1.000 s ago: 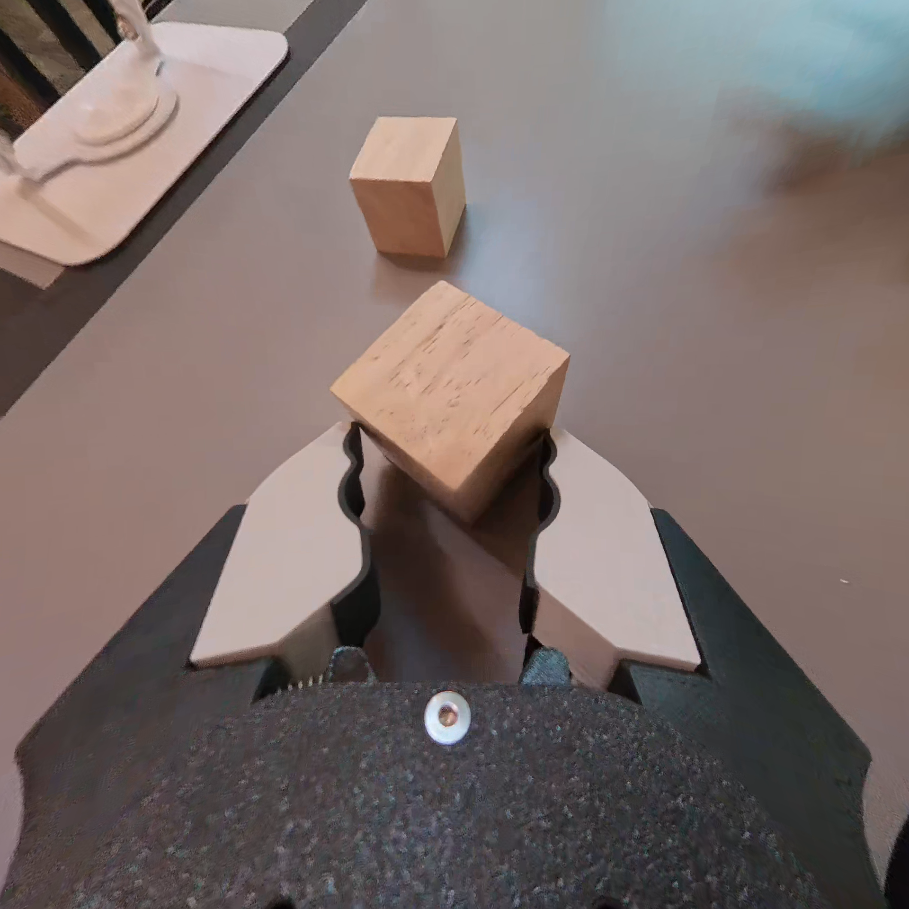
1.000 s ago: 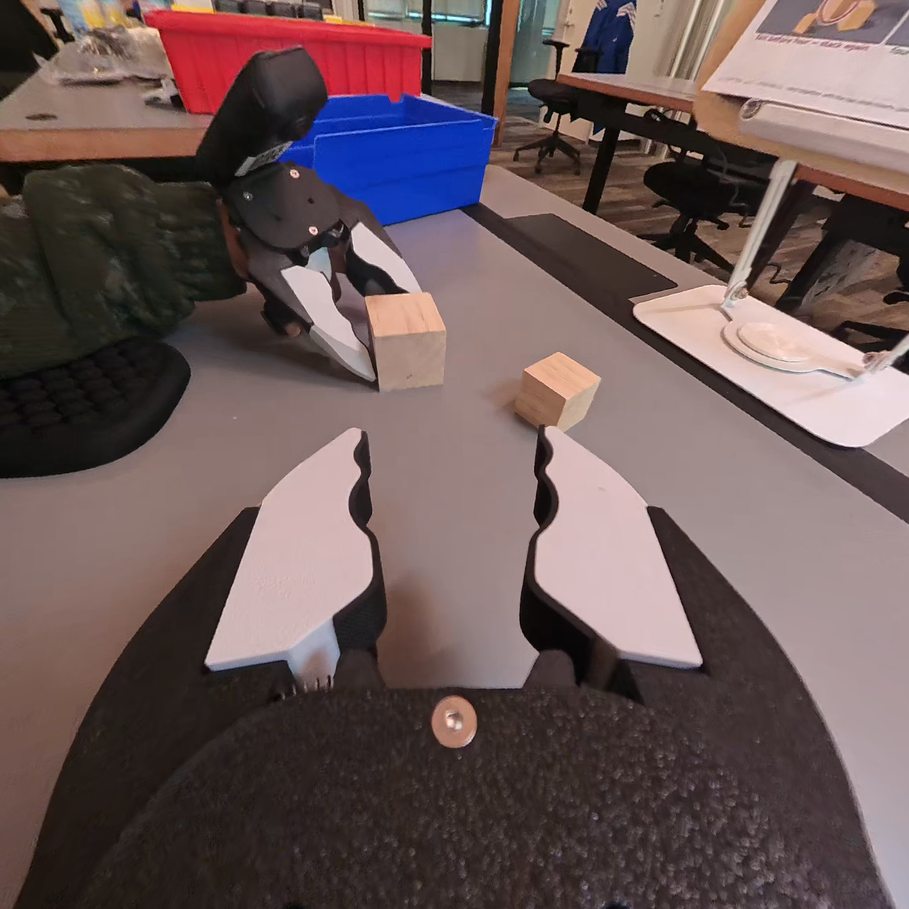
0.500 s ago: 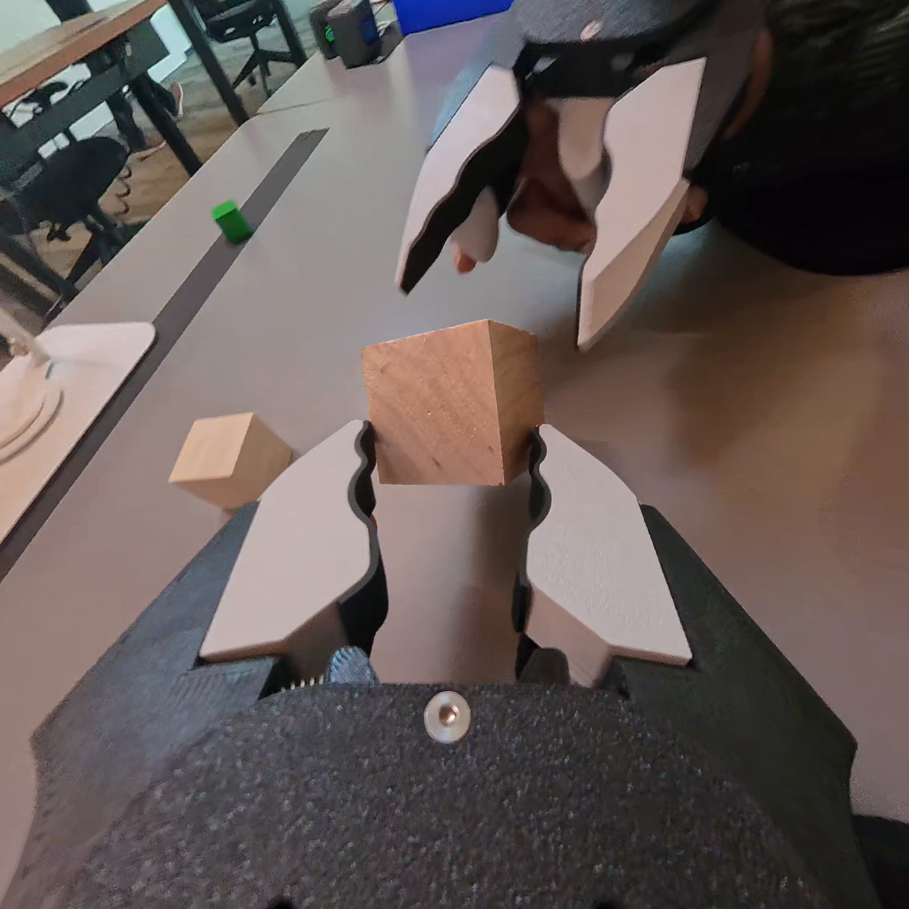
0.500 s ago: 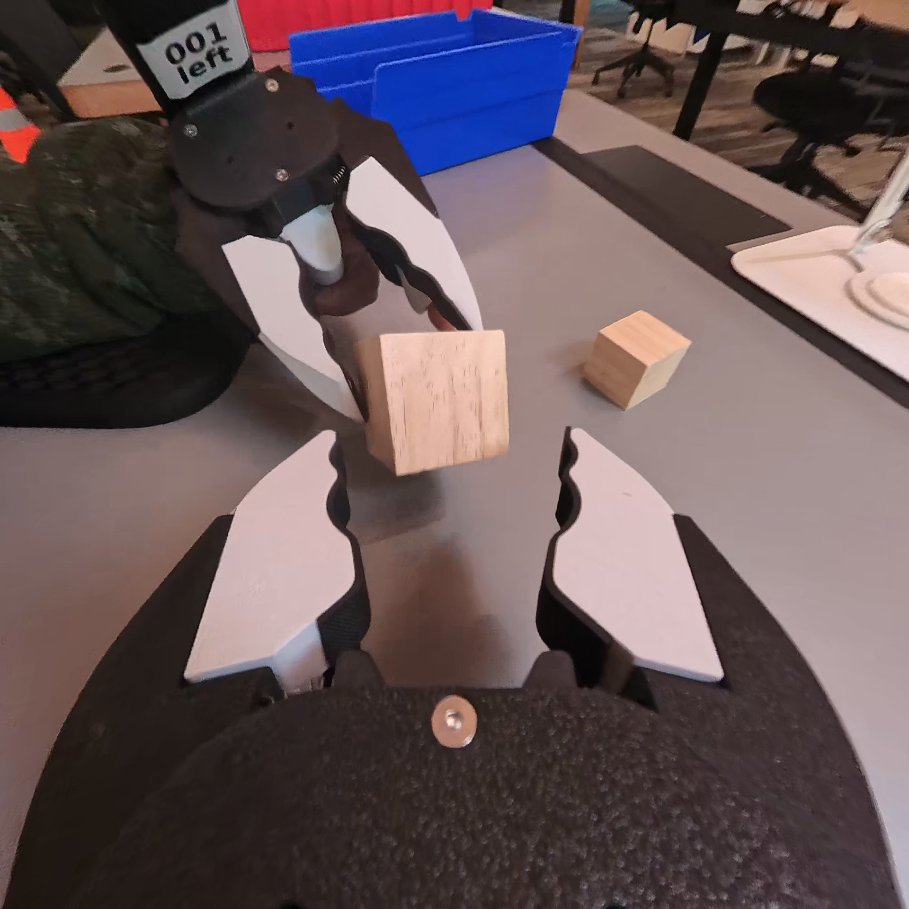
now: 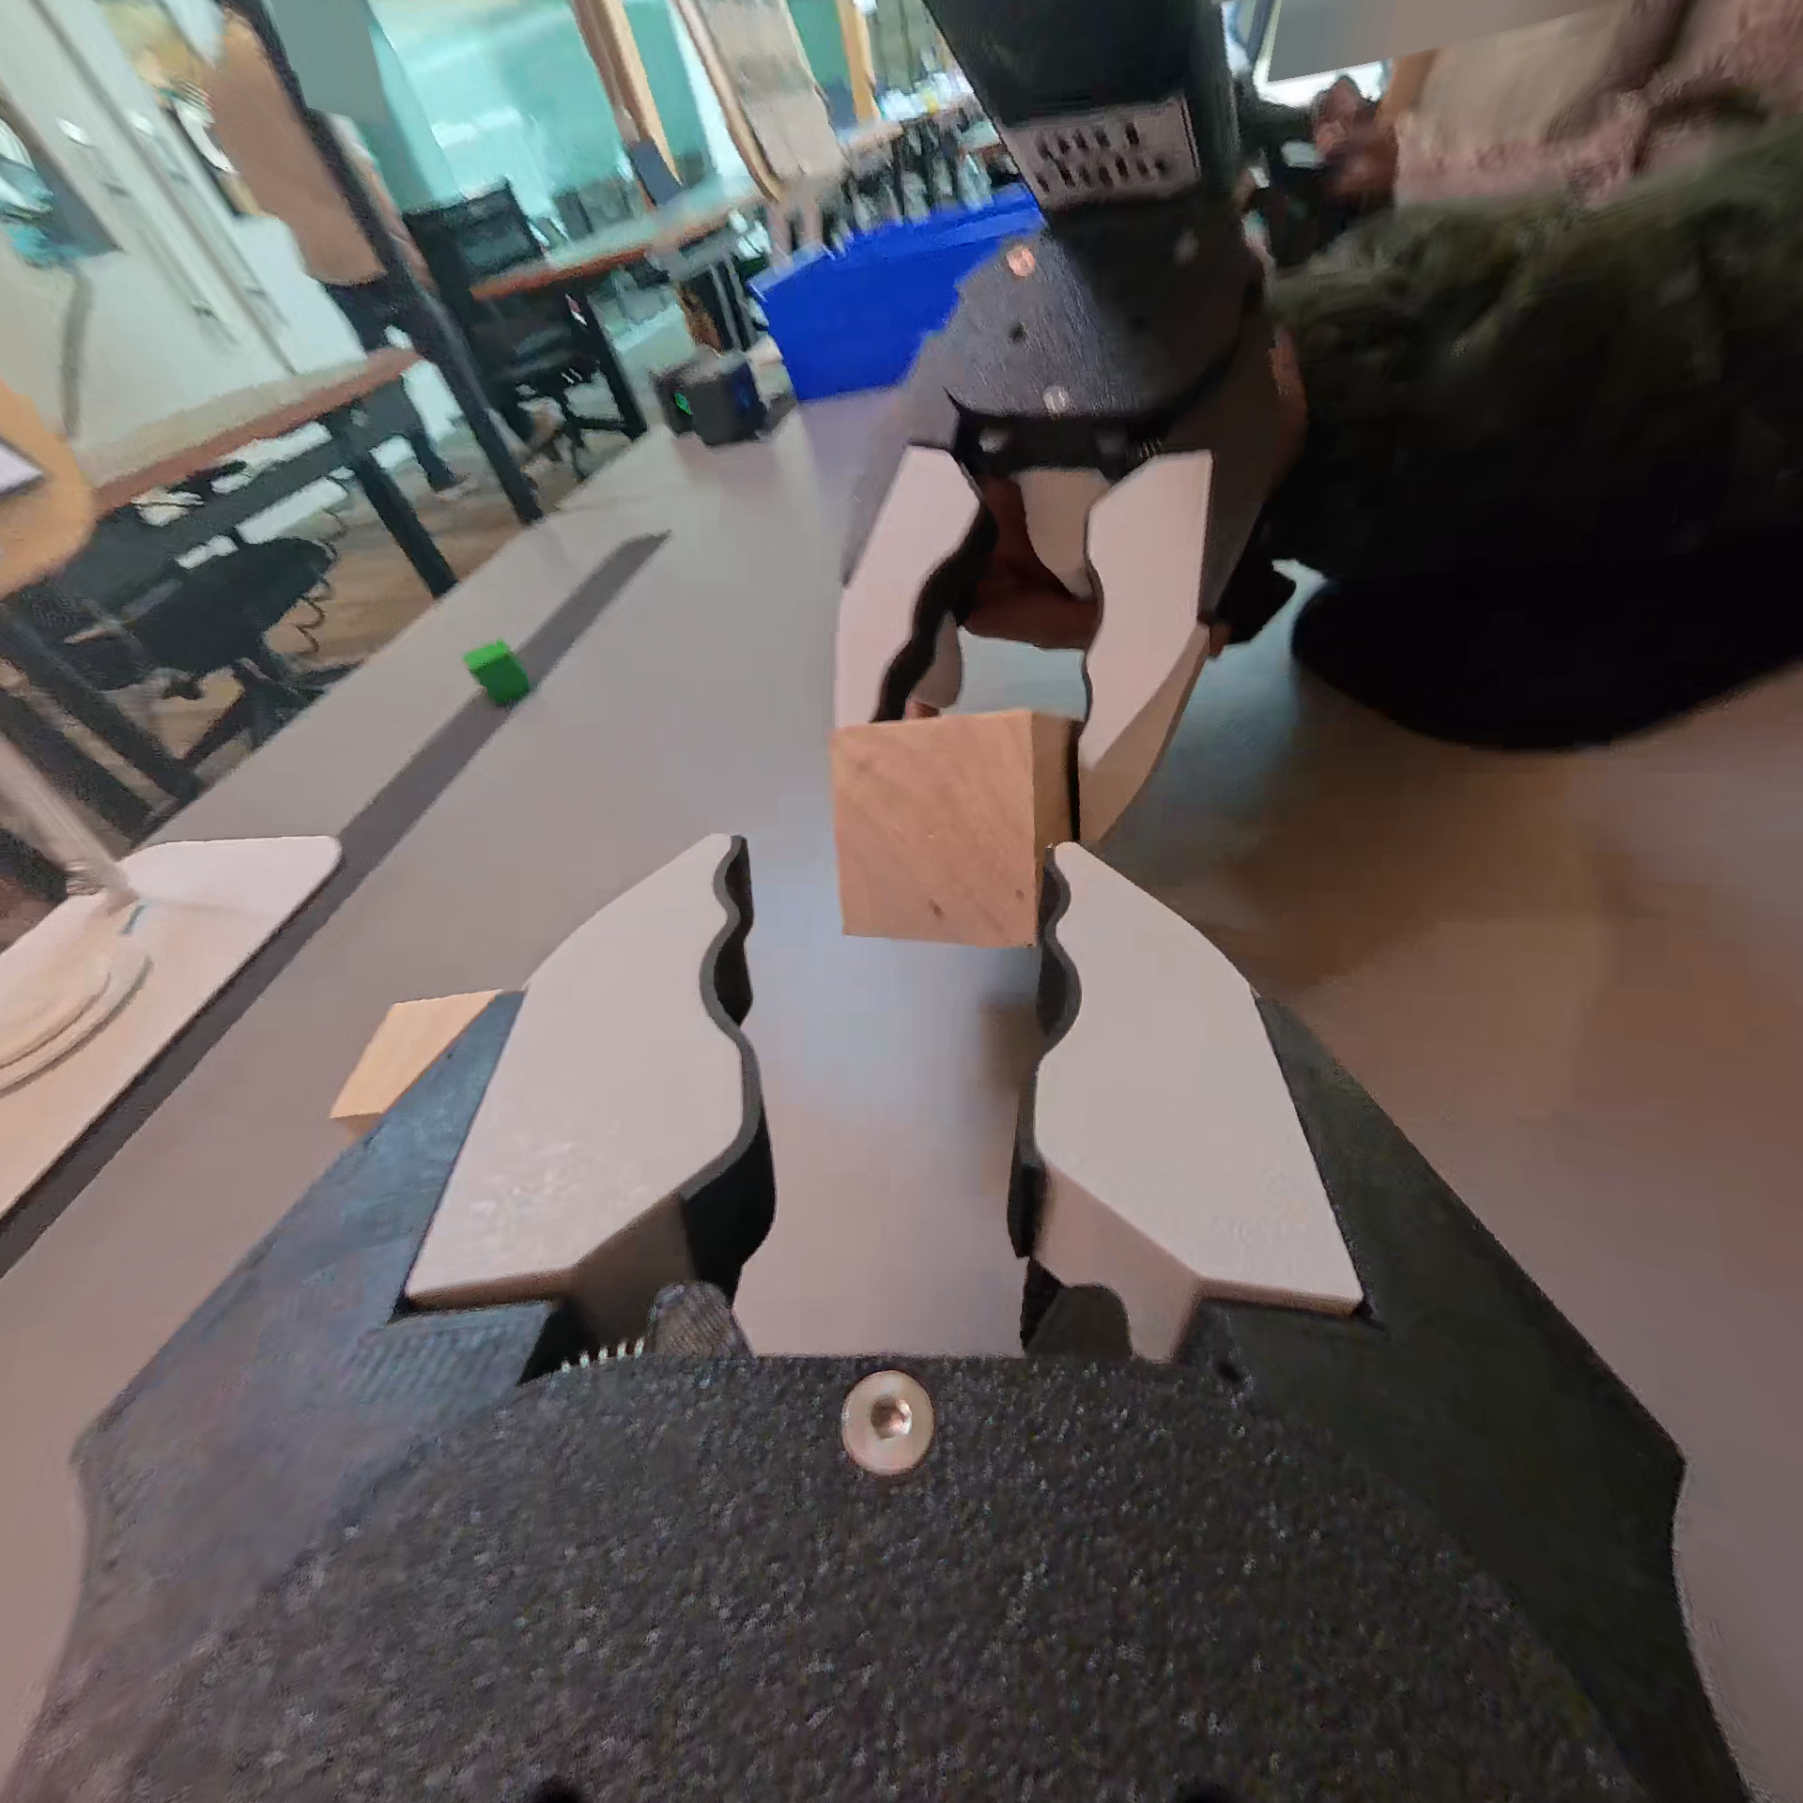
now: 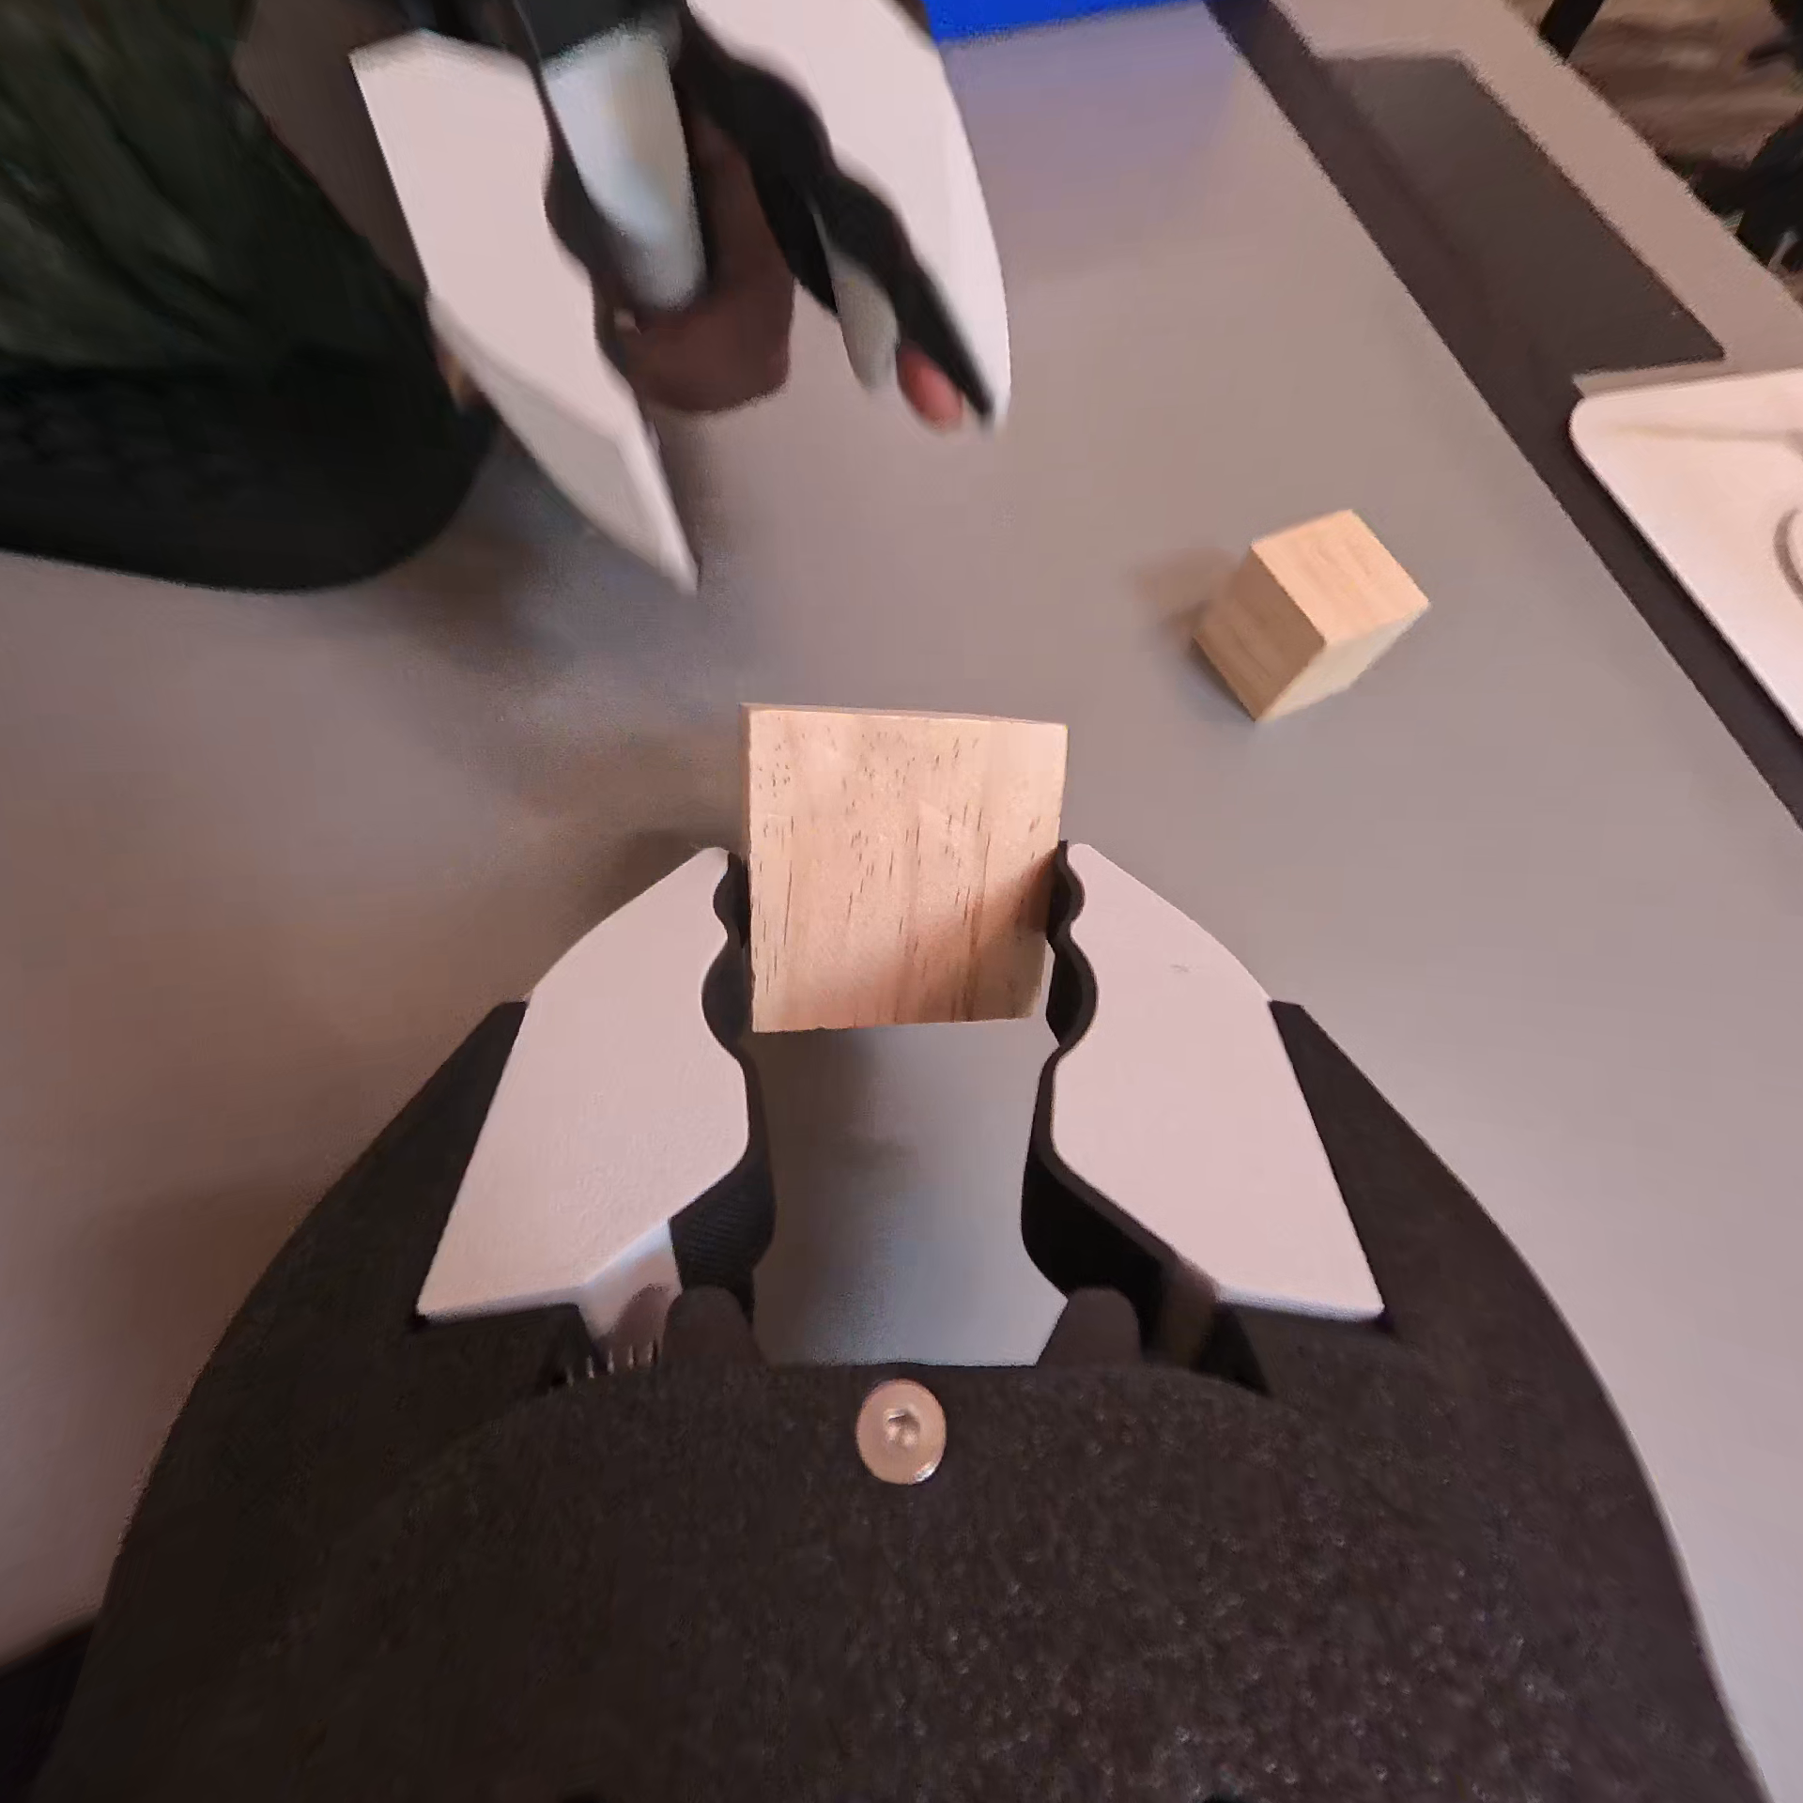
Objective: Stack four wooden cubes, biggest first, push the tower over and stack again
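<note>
My right gripper (image 6: 898,859) is shut on a light wooden cube (image 6: 902,878), with both pads pressed on its sides, and holds it above the grey table (image 6: 1366,976). The cube also shows in the left wrist view (image 5: 932,829), between the right gripper's fingertips (image 5: 976,771). My left gripper (image 5: 893,854) is open and holds nothing: there is a gap between its left pad and the cube. In the right wrist view the left gripper (image 6: 834,493) hangs beyond the cube, clear of it. A second wooden cube (image 6: 1307,615) lies on the table to the right and shows in the left wrist view too (image 5: 410,1054).
A white stand base (image 6: 1707,488) lies at the table's right edge, past a dark strip (image 6: 1463,195). A small green cube (image 5: 498,673) sits on that strip. A blue bin (image 5: 878,293) stands at the far end. A dark green sleeve (image 6: 146,244) rests at the left. Some 6 cm of space lies between my two pairs of fingers.
The left gripper lifted the cube and held it out. The right gripper closed on it. The left gripper let go and drew back.
</note>
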The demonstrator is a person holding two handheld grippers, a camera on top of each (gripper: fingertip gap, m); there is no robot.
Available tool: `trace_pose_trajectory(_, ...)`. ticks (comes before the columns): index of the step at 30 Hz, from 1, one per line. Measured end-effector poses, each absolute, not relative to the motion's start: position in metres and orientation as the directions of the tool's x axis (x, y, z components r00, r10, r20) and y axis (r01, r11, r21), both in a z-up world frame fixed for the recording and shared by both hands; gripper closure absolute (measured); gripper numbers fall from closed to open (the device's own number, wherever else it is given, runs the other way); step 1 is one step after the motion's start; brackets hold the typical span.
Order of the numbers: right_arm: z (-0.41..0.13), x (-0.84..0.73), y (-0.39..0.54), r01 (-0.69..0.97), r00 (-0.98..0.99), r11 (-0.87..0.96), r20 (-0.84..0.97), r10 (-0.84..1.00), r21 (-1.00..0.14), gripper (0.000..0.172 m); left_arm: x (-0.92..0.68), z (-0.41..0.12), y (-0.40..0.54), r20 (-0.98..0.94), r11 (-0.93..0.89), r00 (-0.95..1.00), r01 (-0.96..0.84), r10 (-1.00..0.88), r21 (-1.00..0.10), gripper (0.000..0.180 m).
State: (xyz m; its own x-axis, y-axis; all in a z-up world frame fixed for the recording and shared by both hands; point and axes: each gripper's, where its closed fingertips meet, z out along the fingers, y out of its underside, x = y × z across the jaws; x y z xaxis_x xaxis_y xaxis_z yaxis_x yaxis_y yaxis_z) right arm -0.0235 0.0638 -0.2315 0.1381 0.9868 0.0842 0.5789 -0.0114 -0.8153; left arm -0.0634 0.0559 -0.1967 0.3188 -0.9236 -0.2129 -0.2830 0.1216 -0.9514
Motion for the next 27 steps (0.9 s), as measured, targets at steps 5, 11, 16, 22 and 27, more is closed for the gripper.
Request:
trace_pose_trajectory(5, -0.234, 0.003, 0.096, 0.753, 0.102, 0.026, 0.156, 0.982, -0.657, 0.112, -0.102, -0.164, 0.095, -0.098, 0.059, 0.575, -0.086, -0.813, -0.995, 0.160)
trace_pose_trajectory(11, -0.241, 0.012, 0.136, 0.866, 0.003, 0.093, 0.190, 0.982, -0.492, 0.113, -0.154, -0.167, 0.132, -0.008, -0.040, 0.810, -0.039, -0.586, -0.998, 0.180)
trace_pose_trajectory(16, -0.241, 0.001, 0.161, 0.836, -0.007, 0.108, 0.187, 0.982, -0.538, 0.113, -0.163, -0.173, 0.139, -0.022, -0.058, 0.840, -0.063, -0.542, -0.996, 0.180)
trace_pose_trajectory(22, -0.258, -0.006, 0.173, 0.782, -0.021, 0.095, 0.125, 0.992, -0.616, 0.113, -0.159, -0.177, 0.139, -0.042, -0.059, 0.834, -0.089, -0.551, -0.994, 0.180)
trace_pose_trajectory(27, -0.263, -0.009, 0.171, 0.765, -0.071, 0.142, 0.136, 0.988, -0.628, 0.113, -0.157, -0.182, 0.139, -0.052, -0.069, 0.825, -0.109, -0.563, -0.992, 0.180)
